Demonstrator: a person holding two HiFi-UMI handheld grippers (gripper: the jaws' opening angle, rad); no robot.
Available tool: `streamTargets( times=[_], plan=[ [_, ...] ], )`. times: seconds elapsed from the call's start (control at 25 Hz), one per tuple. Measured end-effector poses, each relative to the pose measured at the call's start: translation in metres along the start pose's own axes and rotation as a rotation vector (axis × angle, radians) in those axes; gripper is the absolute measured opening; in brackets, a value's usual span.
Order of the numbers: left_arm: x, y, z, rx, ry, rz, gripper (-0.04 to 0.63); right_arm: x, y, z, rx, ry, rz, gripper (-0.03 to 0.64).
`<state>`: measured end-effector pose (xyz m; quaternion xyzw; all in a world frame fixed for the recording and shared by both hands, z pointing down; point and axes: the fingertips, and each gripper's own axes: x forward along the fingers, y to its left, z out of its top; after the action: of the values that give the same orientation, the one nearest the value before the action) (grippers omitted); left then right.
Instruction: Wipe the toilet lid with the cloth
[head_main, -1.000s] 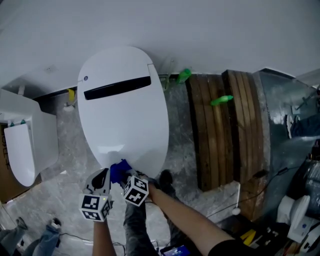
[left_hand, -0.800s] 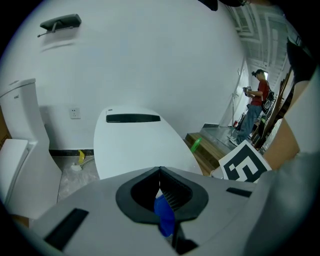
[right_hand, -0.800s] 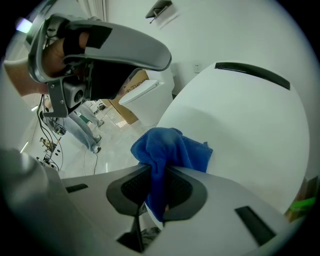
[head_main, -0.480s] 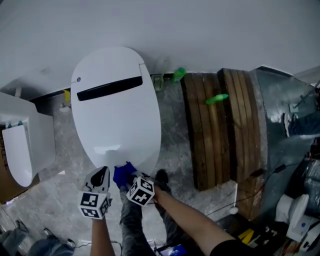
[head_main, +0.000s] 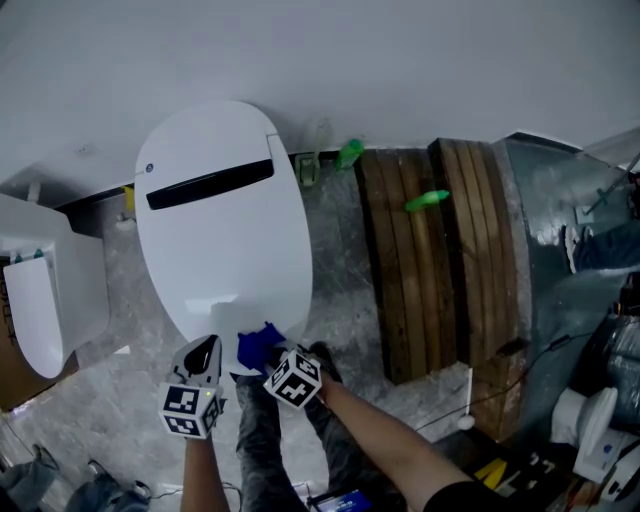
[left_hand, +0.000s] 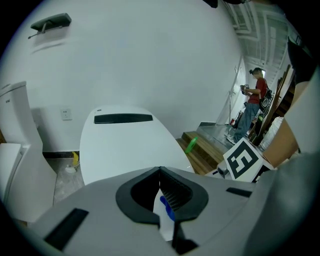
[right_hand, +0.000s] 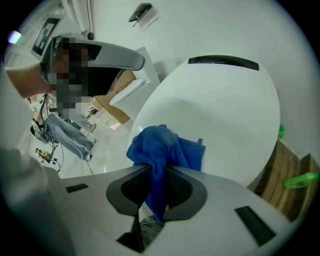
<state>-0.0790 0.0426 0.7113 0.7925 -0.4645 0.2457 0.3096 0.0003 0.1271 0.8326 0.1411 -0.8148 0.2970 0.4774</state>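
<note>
Toilet lid (head_main: 220, 250) front edge: right claw (head_main: 272, 358) dragged cloth (head_main: 255, 345) rightward.

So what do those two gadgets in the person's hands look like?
Both the left gripper and right gripper have a light grey shell, black ribbed pads and a cube of black-and-white square markers. No cables show. A dark sleeve covers the right upper arm.

White wall (head_main: 400, 60); grey marbled floor (head_main: 335, 260); wooden planks (head_main: 420, 270) right; white fixture (head_main: 50, 290) left.
</note>
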Motion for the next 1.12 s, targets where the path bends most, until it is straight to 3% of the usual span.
streamTargets(
  times=[0.64,1.12],
  plan=[
    [0.018,0.001,0.016,0.023,0.013,-0.009,0.011,-0.031,-0.074,0.006,0.119,-0.056,-0.092,0.069],
    [0.03,0.0,0.025,0.039,0.019,-0.023,0.011,-0.05,-0.147,0.046,0.172,-0.135,-0.188,0.069]
  ],
)
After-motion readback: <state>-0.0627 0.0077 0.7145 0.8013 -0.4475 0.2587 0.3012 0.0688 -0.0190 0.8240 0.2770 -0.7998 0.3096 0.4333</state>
